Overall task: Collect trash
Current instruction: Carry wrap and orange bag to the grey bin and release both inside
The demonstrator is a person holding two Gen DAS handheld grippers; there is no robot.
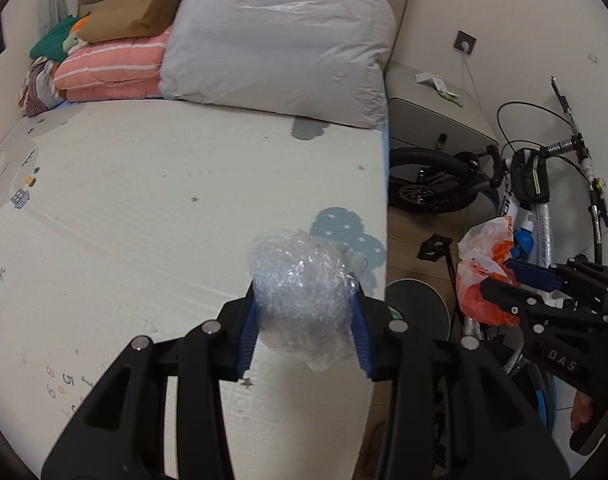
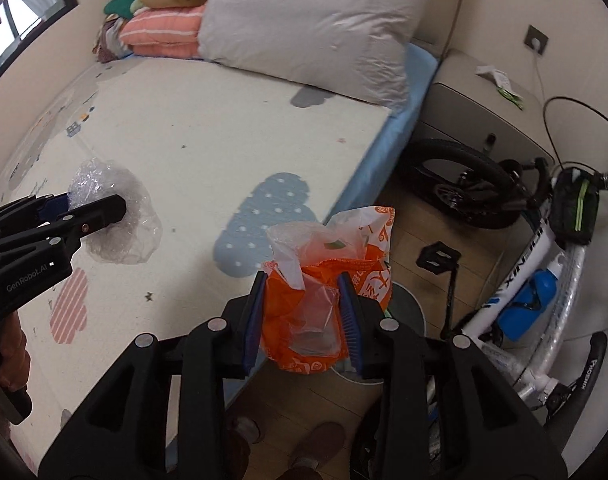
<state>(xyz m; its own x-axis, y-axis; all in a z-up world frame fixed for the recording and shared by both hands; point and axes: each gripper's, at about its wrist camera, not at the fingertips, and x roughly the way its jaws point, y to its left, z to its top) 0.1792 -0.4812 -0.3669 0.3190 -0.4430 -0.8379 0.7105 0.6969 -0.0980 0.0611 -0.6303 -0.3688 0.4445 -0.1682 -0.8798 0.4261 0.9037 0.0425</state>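
A crumpled wad of clear plastic wrap (image 1: 300, 280) sits between the blue pads of my left gripper (image 1: 304, 298), which is shut on it above the bed's right edge. In the right wrist view the same wad (image 2: 136, 232) hangs from the left gripper (image 2: 94, 204) over the mat. My right gripper (image 2: 302, 280) is shut on an orange and white plastic bag (image 2: 367, 240), held beyond the bed's edge above the floor. The left wrist view shows that bag (image 1: 483, 264) in the right gripper (image 1: 513, 282) at the right.
The bed carries a cream play mat (image 1: 164, 200), a big grey bagged pillow (image 1: 280, 40) and folded bedding (image 1: 112, 68). A round grey object (image 2: 409, 308) stands on the wooden floor under the bag. A bicycle (image 2: 543, 248) and a nightstand (image 2: 479, 108) crowd the right. Feet (image 2: 315, 448) show below.
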